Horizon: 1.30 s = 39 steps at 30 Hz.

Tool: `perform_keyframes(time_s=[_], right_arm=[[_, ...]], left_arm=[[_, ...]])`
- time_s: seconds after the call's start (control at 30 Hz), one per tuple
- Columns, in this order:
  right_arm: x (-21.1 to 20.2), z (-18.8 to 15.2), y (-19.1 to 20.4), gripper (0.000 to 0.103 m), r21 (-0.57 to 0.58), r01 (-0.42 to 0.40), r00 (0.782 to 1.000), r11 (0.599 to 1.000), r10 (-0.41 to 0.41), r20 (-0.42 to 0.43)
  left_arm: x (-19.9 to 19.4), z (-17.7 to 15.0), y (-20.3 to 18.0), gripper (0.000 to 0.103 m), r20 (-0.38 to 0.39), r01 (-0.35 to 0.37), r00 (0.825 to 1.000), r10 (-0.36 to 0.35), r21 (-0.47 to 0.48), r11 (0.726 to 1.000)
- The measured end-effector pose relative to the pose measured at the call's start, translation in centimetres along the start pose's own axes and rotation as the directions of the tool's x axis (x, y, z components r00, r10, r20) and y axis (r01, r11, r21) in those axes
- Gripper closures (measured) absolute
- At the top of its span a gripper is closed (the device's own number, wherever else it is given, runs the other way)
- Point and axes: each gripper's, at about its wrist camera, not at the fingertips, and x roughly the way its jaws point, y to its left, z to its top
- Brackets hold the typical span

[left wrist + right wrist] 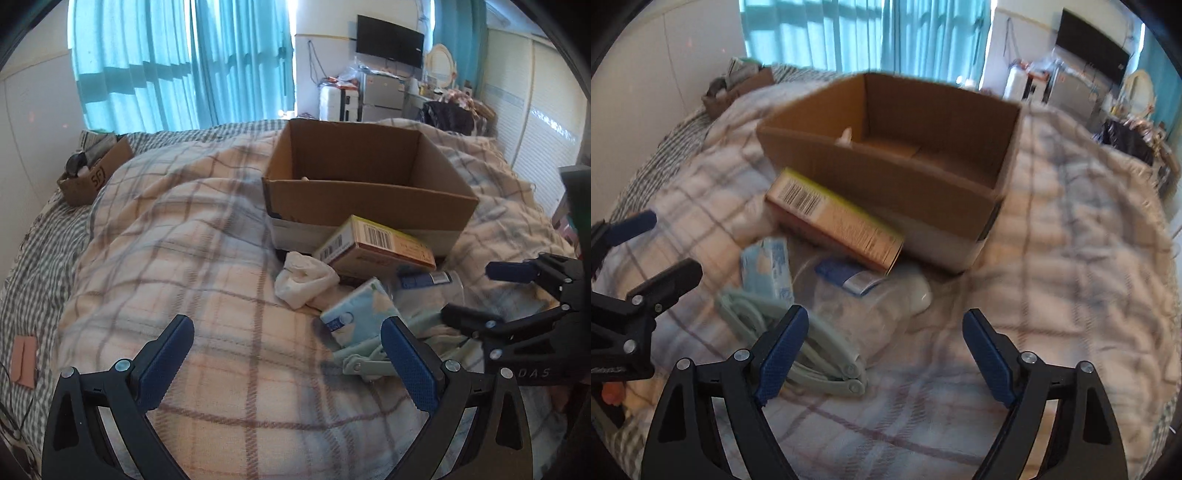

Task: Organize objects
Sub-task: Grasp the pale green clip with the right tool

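Bed covered with a plaid quilt [229, 229]; work area is the quilt in front of an open cardboard box [369, 199]. Far left, a smaller brown carton [94, 173] sits near the wall, already holding odds and ends, well apart from the pile. Left hand-held gripper [288, 354]: jaws spread wide, nothing between them, hovering above bare quilt just left of the pile. Pile, left to right in the left wrist view: a crumpled white cloth or sock [304, 277]; a pale blue tissue pack [356, 312] lying just ahead of the left gripper's right finger; a grey-green folding stand or hanger [364, 360] below it; a yellow-and-orange barcoded carton [376, 247] leaning on the box's front wall; a blue-capped tube [424, 278] lying on what looks like clear plastic packaging, which is blurred. Right hand-held gripper [884, 350]: also wide open and empty, over the quilt to the right of the folding stand, blue pad close beside it but not gripping. Inside the box, the right wrist view shows one small pale item [846, 138] against the near wall and otherwise bare floor; its identity is unclear. Judgement: early stage. At most one item is boxed, about five remain loose outside, and neither gripper has committed to a pick.
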Motion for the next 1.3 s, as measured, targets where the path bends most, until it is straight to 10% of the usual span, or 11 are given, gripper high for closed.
perform_keyframes(time_s=[0.33, 0.87, 1.3], right_arm=[[1.7, -1.2, 2.0, 0.039, -0.063, -0.134, 0.984, 0.989, 0.126, -0.128], [-2.9, -3.5, 5.0, 0.086, -0.163, -0.213, 0.975, 0.963, 0.198, -0.105], [-12.4, -2.1, -0.8, 0.093, 0.016, -0.014, 0.968, 1.0, 0.009, 0.25]], left_arm=[[1.0, -0.5, 1.5, 0.0, -0.048, -0.011, 0.999, 0.008, -0.064, 0.998], [1.1, -0.8, 1.9, 0.0, -0.05, 0.012, 0.999, -0.016, -0.081, 0.997], [1.2, 0.7, -0.2, 0.0, -0.063, 0.035, 0.997, -0.04, -0.069, 0.997]])
